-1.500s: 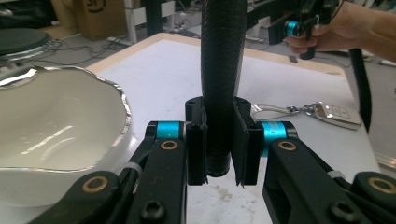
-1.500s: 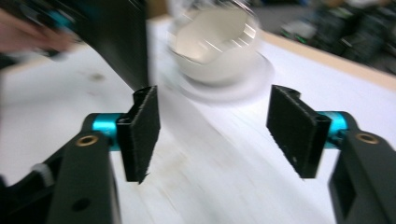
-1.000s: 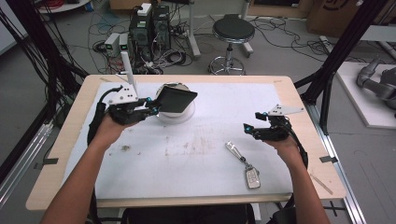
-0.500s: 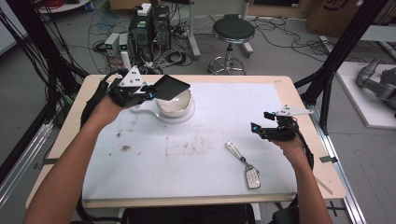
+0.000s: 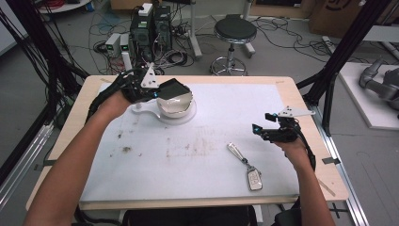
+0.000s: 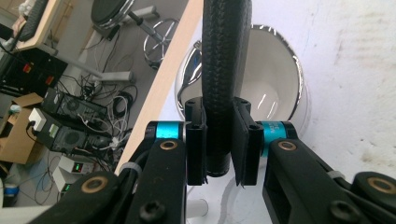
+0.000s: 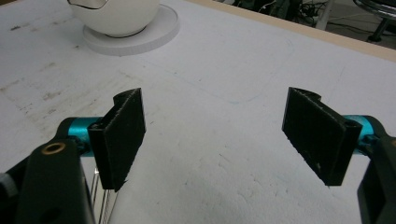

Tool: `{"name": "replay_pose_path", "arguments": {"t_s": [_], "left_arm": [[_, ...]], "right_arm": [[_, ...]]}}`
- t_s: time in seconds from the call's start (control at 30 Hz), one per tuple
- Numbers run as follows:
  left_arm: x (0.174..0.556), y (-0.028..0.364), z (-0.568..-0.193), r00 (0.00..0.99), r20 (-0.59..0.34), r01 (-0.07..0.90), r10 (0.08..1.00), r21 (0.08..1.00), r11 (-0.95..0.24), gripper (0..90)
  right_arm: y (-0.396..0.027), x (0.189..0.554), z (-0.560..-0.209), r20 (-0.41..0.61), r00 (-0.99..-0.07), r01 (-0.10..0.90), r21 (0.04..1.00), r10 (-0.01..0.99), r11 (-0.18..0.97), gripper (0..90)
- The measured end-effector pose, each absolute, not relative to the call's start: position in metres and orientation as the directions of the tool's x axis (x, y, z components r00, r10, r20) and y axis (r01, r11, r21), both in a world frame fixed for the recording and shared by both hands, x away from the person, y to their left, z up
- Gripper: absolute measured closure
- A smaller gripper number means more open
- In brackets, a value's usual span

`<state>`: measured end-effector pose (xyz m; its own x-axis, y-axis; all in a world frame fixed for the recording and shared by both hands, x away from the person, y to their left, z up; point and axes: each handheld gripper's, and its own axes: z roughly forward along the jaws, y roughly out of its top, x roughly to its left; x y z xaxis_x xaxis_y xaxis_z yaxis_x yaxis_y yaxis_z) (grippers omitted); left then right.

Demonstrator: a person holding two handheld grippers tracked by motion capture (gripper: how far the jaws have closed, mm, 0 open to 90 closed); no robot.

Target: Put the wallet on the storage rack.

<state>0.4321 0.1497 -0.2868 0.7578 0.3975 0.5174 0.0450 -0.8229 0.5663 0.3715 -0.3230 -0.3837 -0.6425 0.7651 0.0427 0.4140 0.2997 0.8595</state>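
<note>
open white mat mid-table, bowl on its stand blocking far left, keys lying near right

Counted on the white tabletop: one round white bowl with a shiny chrome rim, one flat white round base with a handle beneath it, one flat black textured wallet-like piece, one silver key fob with an attached metal key. Counted two black two-jaw grippers: left gripper, right gripper. Beyond the table, counted one round black stool on a chrome base.
</note>
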Motion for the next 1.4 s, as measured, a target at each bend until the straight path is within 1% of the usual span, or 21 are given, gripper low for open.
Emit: {"name": "replay_pose_path", "arguments": {"t_s": [0.13,0.23,0.33,0.4,0.43,0.67,0.73,0.77,0.93,0.97,1.0,1.07,1.1,1.13,1.17,1.23,1.27,1.3,1.37,1.4], "left_arm": [[0.441,0.145,-0.299,0.761,0.537,0.054,0.365,0.508,-0.860,77.3],[0.445,0.143,-0.302,0.761,0.540,0.052,0.359,0.501,-0.864,77.3],[0.450,0.138,-0.310,0.758,0.563,0.044,0.328,0.459,-0.888,77.2],[0.451,0.136,-0.312,0.758,0.569,0.042,0.319,0.446,-0.894,77.2],[0.453,0.132,-0.314,0.760,0.578,0.031,0.296,0.423,-0.906,77.2],[0.458,0.122,-0.320,0.768,0.588,0.022,0.252,0.370,-0.929,76.8],[0.460,0.118,-0.325,0.780,0.566,0.045,0.265,0.372,-0.927,76.3],[0.460,0.118,-0.327,0.784,0.552,0.057,0.284,0.391,-0.918,75.6],[0.461,0.124,-0.332,0.786,0.471,0.122,0.401,0.517,-0.847,64.3],[0.461,0.124,-0.332,0.786,0.471,0.122,0.401,0.517,-0.847,63.1],[0.460,0.129,-0.335,0.789,0.436,0.137,0.433,0.561,-0.816,62.9],[0.458,0.135,-0.339,0.793,0.415,0.140,0.446,0.589,-0.796,63.9],[0.457,0.138,-0.340,0.799,0.417,0.119,0.433,0.597,-0.794,69.3],[0.457,0.138,-0.340,0.799,0.417,0.119,0.433,0.597,-0.794,74.1],[0.455,0.140,-0.341,0.800,0.431,0.098,0.418,0.592,-0.800,76.0],[0.454,0.138,-0.340,0.787,0.474,0.067,0.394,0.570,-0.819,76.6],[0.454,0.138,-0.340,0.787,0.474,0.067,0.394,0.570,-0.819,76.8],[0.453,0.136,-0.340,0.786,0.502,0.033,0.359,0.547,-0.837,76.8],[0.453,0.134,-0.339,0.787,0.524,0.012,0.327,0.516,-0.856,76.6],[0.453,0.134,-0.339,0.787,0.524,0.012,0.327,0.516,-0.856,76.2]], "right_arm": [[-0.323,0.371,-0.384,0.045,-0.646,0.415,0.859,0.762,0.301,21.9],[-0.323,0.371,-0.384,0.047,-0.647,0.413,0.861,0.761,0.298,21.9],[-0.322,0.372,-0.385,0.051,-0.645,0.418,0.859,0.762,0.296,21.9],[-0.322,0.372,-0.385,0.050,-0.648,0.417,0.858,0.760,0.299,21.8],[-0.322,0.373,-0.385,0.050,-0.649,0.417,0.858,0.759,0.299,21.9],[-0.322,0.373,-0.386,0.054,-0.651,0.419,0.857,0.758,0.299,21.8],[-0.322,0.372,-0.386,0.054,-0.652,0.419,0.858,0.757,0.299,21.8],[-0.322,0.372,-0.386,0.057,-0.650,0.419,0.859,0.758,0.295,21.8],[-0.324,0.371,-0.387,0.061,-0.649,0.420,0.859,0.758,0.291,21.9],[-0.324,0.371,-0.387,0.064,-0.649,0.422,0.859,0.758,0.289,21.8],[-0.324,0.371,-0.387,0.065,-0.650,0.422,0.860,0.757,0.288,21.9],[-0.324,0.370,-0.387,0.067,-0.650,0.425,0.858,0.757,0.289,21.9],[-0.324,0.370,-0.387,0.065,-0.651,0.423,0.859,0.757,0.290,21.9],[-0.324,0.370,-0.387,0.065,-0.651,0.423,0.859,0.757,0.290,21.9],[-0.323,0.370,-0.387,0.069,-0.647,0.427,0.858,0.759,0.285,21.8],[-0.323,0.371,-0.387,0.064,-0.650,0.424,0.858,0.757,0.291,21.8],[-0.322,0.371,-0.387,0.062,-0.652,0.422,0.858,0.756,0.292,21.9],[-0.322,0.371,-0.388,0.063,-0.650,0.424,0.857,0.757,0.293,21.8],[-0.322,0.372,-0.388,0.064,-0.650,0.424,0.857,0.757,0.292,21.8],[-0.322,0.372,-0.388,0.067,-0.650,0.428,0.856,0.757,0.291,21.9]]}}
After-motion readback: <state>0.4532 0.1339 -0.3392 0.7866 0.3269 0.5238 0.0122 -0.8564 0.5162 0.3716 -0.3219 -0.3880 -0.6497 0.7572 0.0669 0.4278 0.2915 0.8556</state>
